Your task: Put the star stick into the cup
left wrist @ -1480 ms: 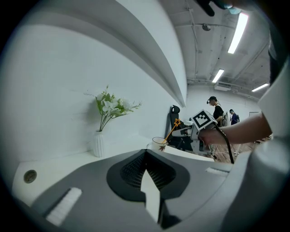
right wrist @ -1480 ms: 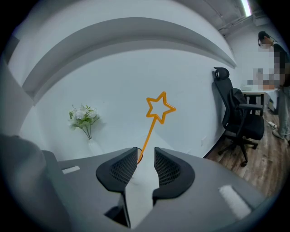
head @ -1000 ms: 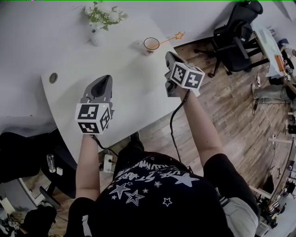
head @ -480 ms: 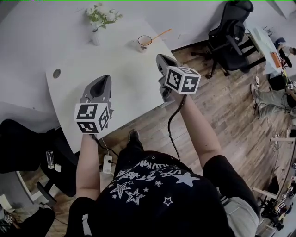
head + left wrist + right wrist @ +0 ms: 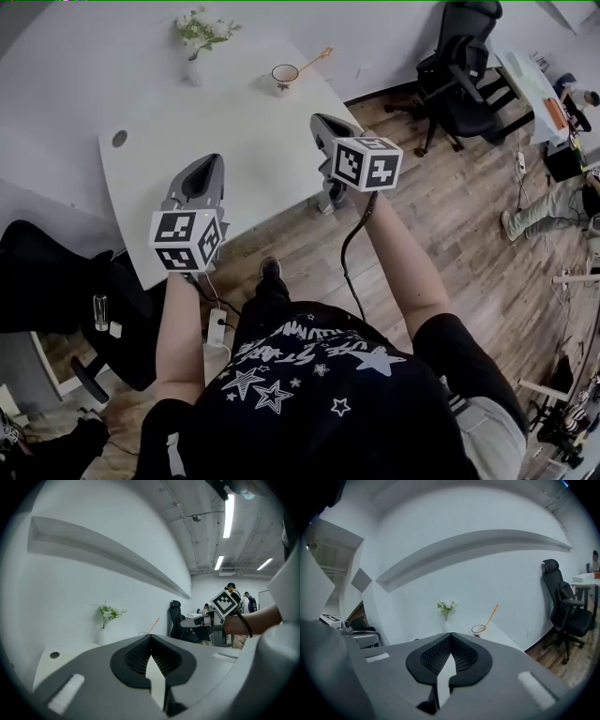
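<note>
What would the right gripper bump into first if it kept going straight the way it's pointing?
Probably the flower vase by the wall. The right gripper, shut and empty, aims just left of the cup; nothing nearer shows in its line, though depth is unclear.

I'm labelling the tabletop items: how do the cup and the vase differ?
The cup is squat and brown-rimmed; the vase is taller, narrower and plain white. The cup holds a leaning stick; the vase holds flowers. Both stand upright at the far side of the table.
</note>
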